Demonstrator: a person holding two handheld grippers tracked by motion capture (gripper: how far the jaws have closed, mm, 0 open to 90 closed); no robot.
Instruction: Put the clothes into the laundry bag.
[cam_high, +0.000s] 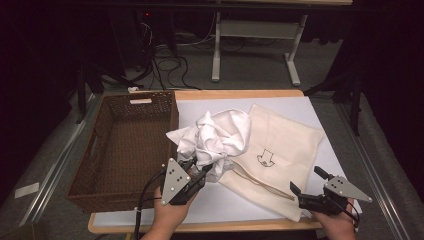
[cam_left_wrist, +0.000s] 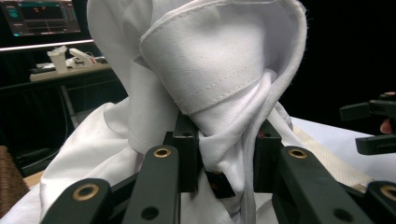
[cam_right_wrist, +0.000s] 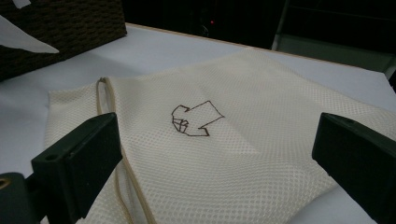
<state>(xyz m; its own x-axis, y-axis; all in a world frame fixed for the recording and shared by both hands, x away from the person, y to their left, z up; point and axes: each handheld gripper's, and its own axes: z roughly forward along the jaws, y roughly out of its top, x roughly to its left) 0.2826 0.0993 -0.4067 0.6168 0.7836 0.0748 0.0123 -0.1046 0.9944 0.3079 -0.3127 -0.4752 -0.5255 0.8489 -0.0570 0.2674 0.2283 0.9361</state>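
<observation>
Cloth, white and crumpled (cam_high: 217, 137), sits bunched near the middle of the table (cam_high: 300, 102), just beside the right wall of the brown woven basket (cam_high: 127, 150) and overlapping the left edge of the cream mesh bag (cam_high: 287, 150). Its bulk rises up and away from the left tongs (cam_high: 200, 175), which come at it from the table's near edge and have a fold of it pinched between their jaws; in the left gripper view the hemmed fabric (cam_left_wrist: 224, 79) stands tall above the grip and hangs down on both sides of it.

The bag lies flat toward the right half of the table, its drawstring mouth at the near left corner of the bag, close under the cloth. A small dark arrow-like mark (cam_right_wrist: 194, 119) sits at its centre. The right tongs (cam_high: 307, 192) rest at the bag's near right corner with jaws wide apart and nothing between them, pointing across the mesh toward that mark.

So the left hand (cam_high: 167, 215) has the cloth, and the basket lies immediately to its left, the bag's mouth immediately to its right. The right hand (cam_high: 340, 220) is nearer the bag. Whichever holder the cloth is meant for, I judge the carry a short sideways one, with the loose hanging folds likely to drag.
</observation>
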